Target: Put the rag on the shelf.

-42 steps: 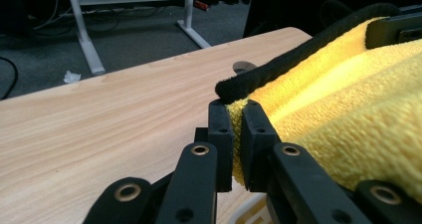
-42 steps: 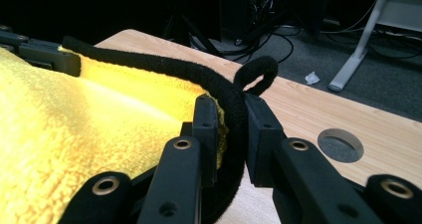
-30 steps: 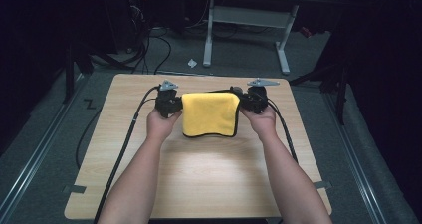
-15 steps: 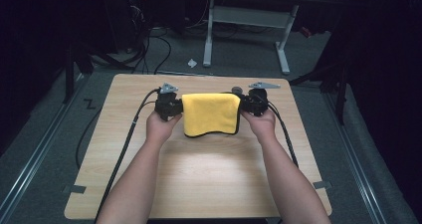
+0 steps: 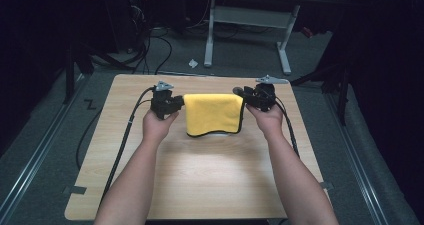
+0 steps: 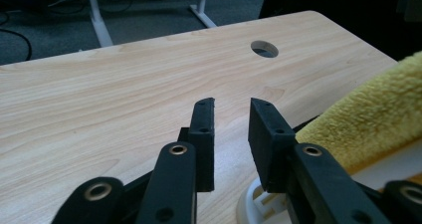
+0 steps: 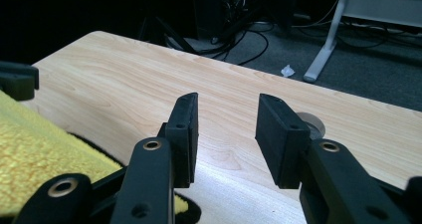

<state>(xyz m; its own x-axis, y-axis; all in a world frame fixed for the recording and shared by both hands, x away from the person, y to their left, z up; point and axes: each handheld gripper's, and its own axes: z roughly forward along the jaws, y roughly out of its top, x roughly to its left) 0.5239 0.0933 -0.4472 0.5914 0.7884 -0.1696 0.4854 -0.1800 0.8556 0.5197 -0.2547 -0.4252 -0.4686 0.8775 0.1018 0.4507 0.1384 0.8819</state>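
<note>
A yellow cloth [image 5: 214,114] with a dark hem lies folded at the far middle of the wooden table [image 5: 200,175]. In the left gripper view the cloth [image 6: 370,124] rests over a white object [image 6: 398,167]. My left gripper [image 5: 168,105] is close against the cloth's left side. Its jaws [image 6: 231,109] are open and hold nothing. My right gripper [image 5: 256,96] is at the cloth's right top corner, also open [image 7: 226,107] with only table between its jaws. The cloth [image 7: 35,159] lies to the left of them there.
A round cable hole [image 6: 264,49] is in the tabletop beyond the left gripper. A grommet [image 7: 311,124] shows behind the right jaw. Cables trail from both grippers toward the near edge. A white desk frame [image 5: 247,20] stands on the floor behind the table.
Almost nothing: both hands stay at the cloth's two sides, with only a slight shift, and the cloth lies in the same place.
</note>
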